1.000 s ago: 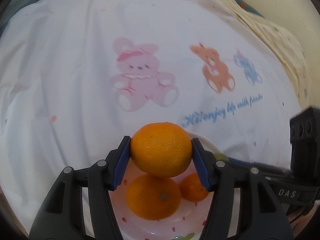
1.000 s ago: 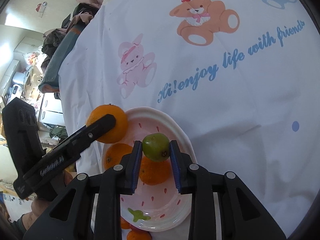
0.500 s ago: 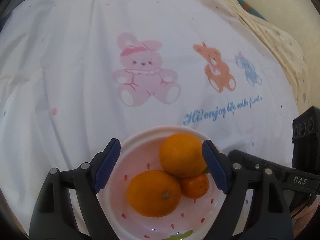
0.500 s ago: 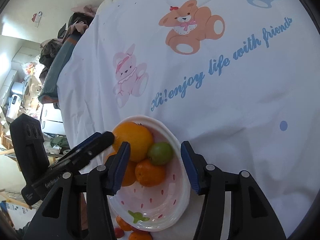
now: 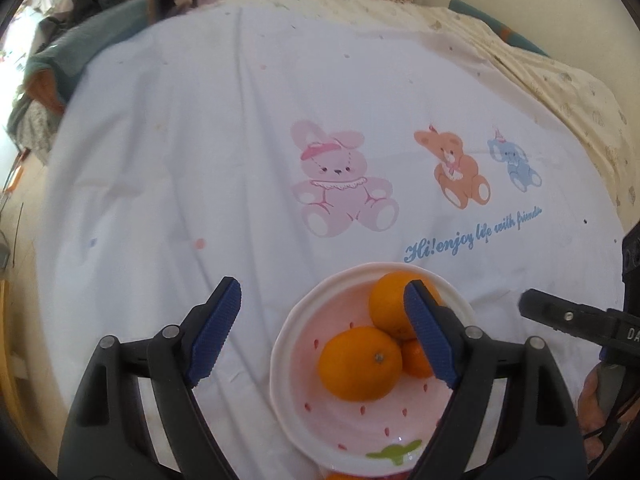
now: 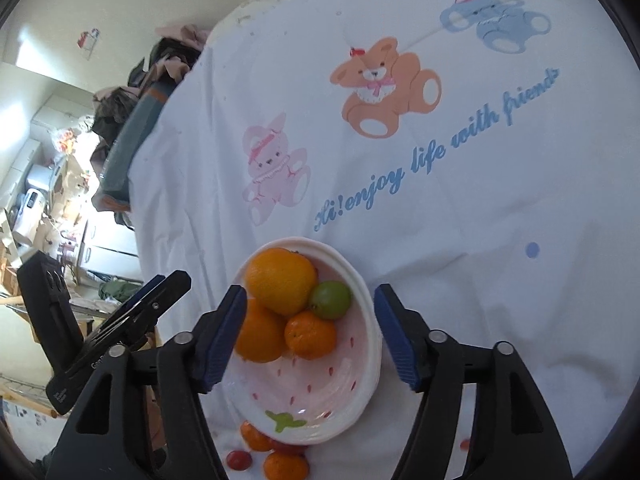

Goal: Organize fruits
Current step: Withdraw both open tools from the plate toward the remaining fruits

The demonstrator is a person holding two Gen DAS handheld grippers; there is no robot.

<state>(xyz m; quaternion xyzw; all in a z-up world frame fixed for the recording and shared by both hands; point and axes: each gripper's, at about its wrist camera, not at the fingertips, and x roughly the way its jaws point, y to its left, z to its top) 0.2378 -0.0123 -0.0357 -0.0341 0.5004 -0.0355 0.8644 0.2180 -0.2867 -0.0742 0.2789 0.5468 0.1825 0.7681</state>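
A white bowl with pink strawberry marks sits on the cloth. It holds two large oranges, a small orange and a green fruit. My left gripper is open and empty, raised above and left of the bowl. My right gripper is open and empty, above the bowl. Small oranges and red fruits lie on the cloth by the bowl's near rim.
A white cloth with a pink bunny, an orange bear and blue lettering covers the surface. Piled clothes lie at the far left edge. Room clutter shows beyond the left edge.
Both grippers opened and dropped their fruit into the bowl: the left an orange, the right the green fruit. Both then pulled back and up; the left shifted left.
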